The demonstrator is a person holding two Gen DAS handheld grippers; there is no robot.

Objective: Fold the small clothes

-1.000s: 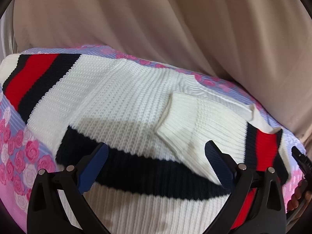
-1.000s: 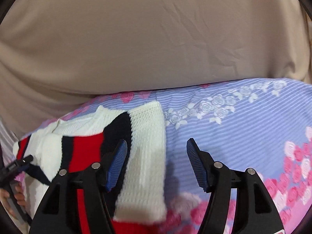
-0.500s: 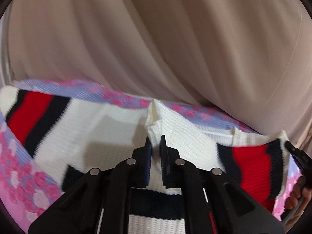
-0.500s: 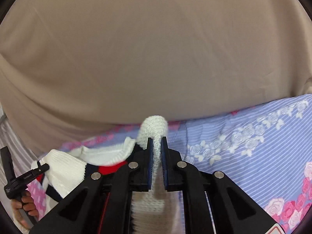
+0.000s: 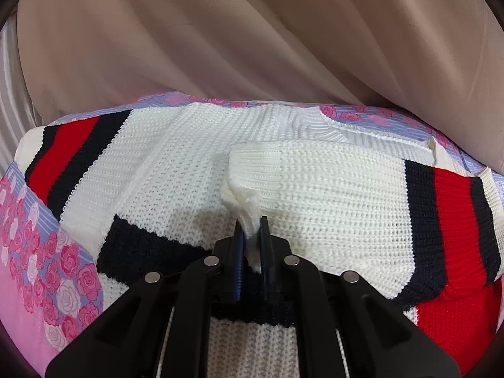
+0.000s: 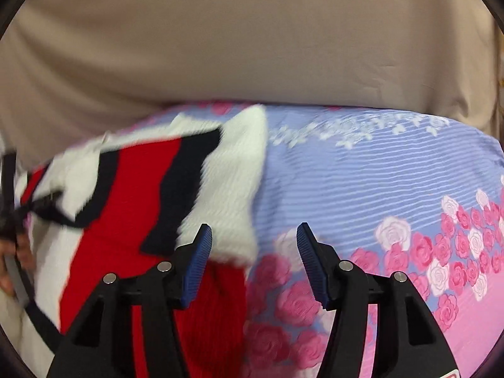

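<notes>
Here the left claw [image 5: 251, 245] is clenched on a pinch of white knit from the sweater [image 5: 195, 170], the bunched cloth squeezed between its two blue pads [image 5: 240, 271]. The pinch sits at the ribbed cuff end of a sleeve [image 5: 340, 195] that lies folded across the sweater's white body. That sleeve carries a red band edged with navy near its far right end. The other sleeve [image 5: 72, 154], with the same red and navy bands, stretches out to the left. A navy stripe [image 5: 141, 249] crosses the body just to the left of the claw.

The sweater lies spread on a bed sheet [image 5: 41, 271] printed with pink and white roses over lilac stripes, and beige drapery [image 5: 252, 37] hangs behind it.

In the right wrist view the right claw [image 6: 254, 253] is released, its blue pads [image 6: 310, 261] well apart and holding nothing. It hovers above the sweater's edge [image 6: 226, 189], where white knit, a navy band and a red band meet the rose sheet [image 6: 393, 182]. This view is blurred. At the far left edge, fingers [image 6: 19, 249] and part of a black tool show, too smeared to read further.
</notes>
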